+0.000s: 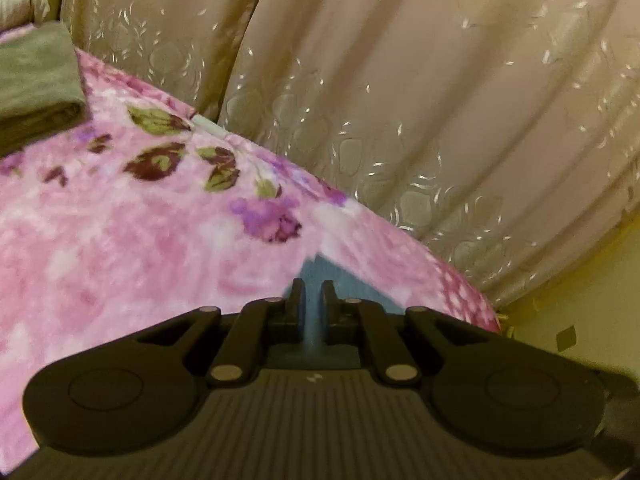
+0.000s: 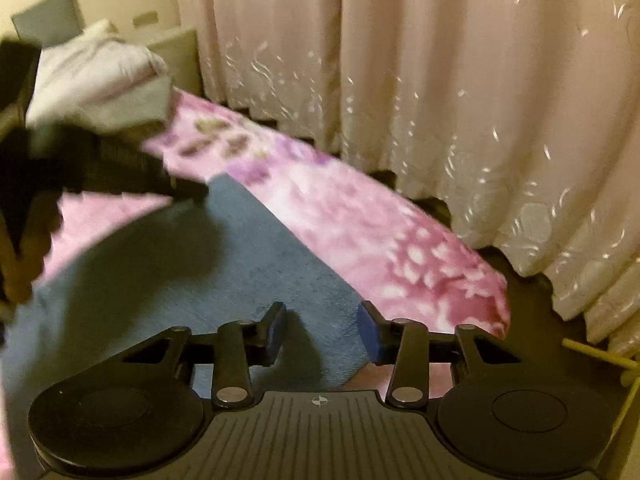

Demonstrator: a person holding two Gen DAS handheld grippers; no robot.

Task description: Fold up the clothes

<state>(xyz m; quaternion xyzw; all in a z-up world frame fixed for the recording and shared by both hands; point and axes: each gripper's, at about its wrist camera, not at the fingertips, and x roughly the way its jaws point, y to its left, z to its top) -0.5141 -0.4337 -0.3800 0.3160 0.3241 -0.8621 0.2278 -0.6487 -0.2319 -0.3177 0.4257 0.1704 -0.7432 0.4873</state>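
Note:
A blue cloth [image 2: 208,264] lies spread on a pink flowered blanket [image 2: 360,220]. My left gripper [image 1: 312,294] is shut on a corner of the blue cloth [image 1: 340,280]; it also shows in the right wrist view [image 2: 192,191] at the cloth's far corner. My right gripper [image 2: 322,326] is open, its fingers just above the near right edge of the cloth, holding nothing.
A folded olive-green cloth [image 1: 36,76] lies on the blanket [image 1: 120,220] at far left. A pale bundle of bedding [image 2: 96,76] sits at the bed's head. Cream embroidered curtains [image 1: 400,80] hang along the bed's far side. A yellow stick [image 2: 596,354] is at lower right.

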